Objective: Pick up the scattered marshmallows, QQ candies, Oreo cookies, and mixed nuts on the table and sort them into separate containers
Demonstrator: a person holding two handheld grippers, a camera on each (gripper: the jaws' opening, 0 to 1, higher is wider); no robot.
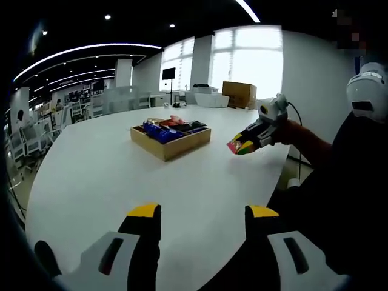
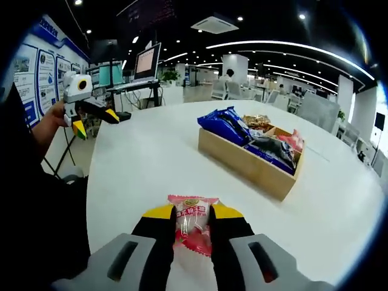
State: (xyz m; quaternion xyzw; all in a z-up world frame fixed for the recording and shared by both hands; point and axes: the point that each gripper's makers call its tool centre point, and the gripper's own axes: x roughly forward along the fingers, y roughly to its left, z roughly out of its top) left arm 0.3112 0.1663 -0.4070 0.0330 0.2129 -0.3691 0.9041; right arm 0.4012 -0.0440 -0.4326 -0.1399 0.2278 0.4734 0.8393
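A wooden tray [image 1: 171, 147] [image 2: 242, 165] with blue Oreo packs and other snack packets stands on the white table [image 1: 103, 182] [image 2: 145, 163]. My right gripper [image 2: 193, 213] is shut on a pink candy packet [image 2: 193, 225]. In the left gripper view that gripper [image 1: 250, 142] hovers right of the tray, over the table's edge, with the colourful packet [image 1: 240, 147] in its tips. My left gripper [image 1: 203, 212] is open with nothing between its yellow-tipped jaws, low over the near table edge. In the right gripper view it [image 2: 94, 120] hangs open off the table's left side.
A person's arm [image 1: 306, 142] and dark clothing [image 1: 339, 200] stand at the table's right side. Chairs [image 1: 42, 136] ring the far left edge. A cardboard box [image 1: 239, 94] sits behind the table. Monitors and desks [image 2: 142, 70] lie beyond.
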